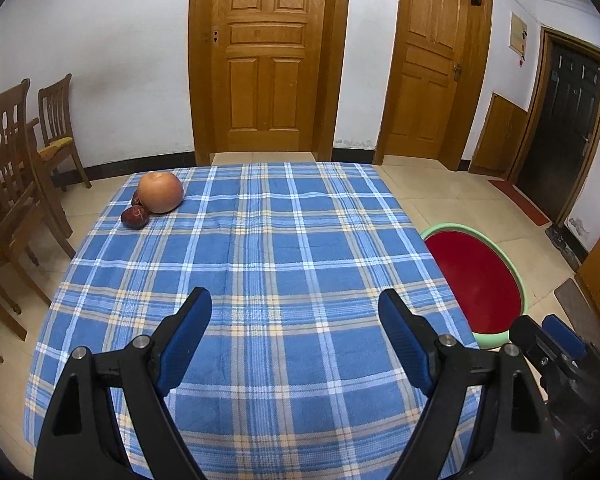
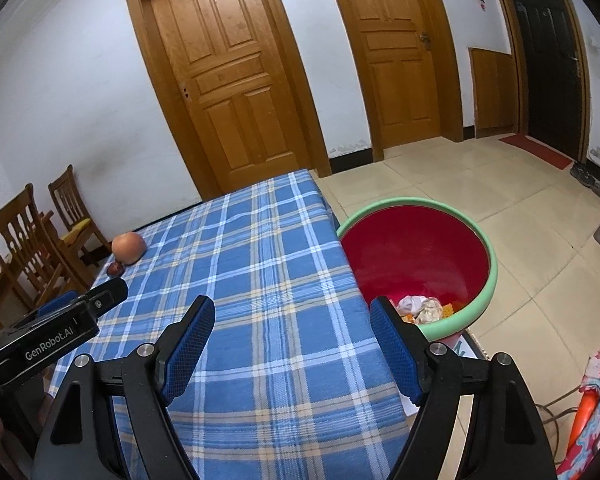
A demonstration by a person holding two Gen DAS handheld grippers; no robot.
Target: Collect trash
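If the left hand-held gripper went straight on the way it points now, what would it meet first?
Most likely the bare blue plaid tablecloth. The left hand-held gripper is open and empty, angled down at the cloth. The apple lies far off to the left of that line. Exact depth is hard to judge through the fisheye.

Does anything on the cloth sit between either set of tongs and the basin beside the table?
Nothing visible does. Both the left tongs and right tongs are open and empty over bare tablecloth. The basin already holds crumpled scraps; the fruit sits at the far corner.
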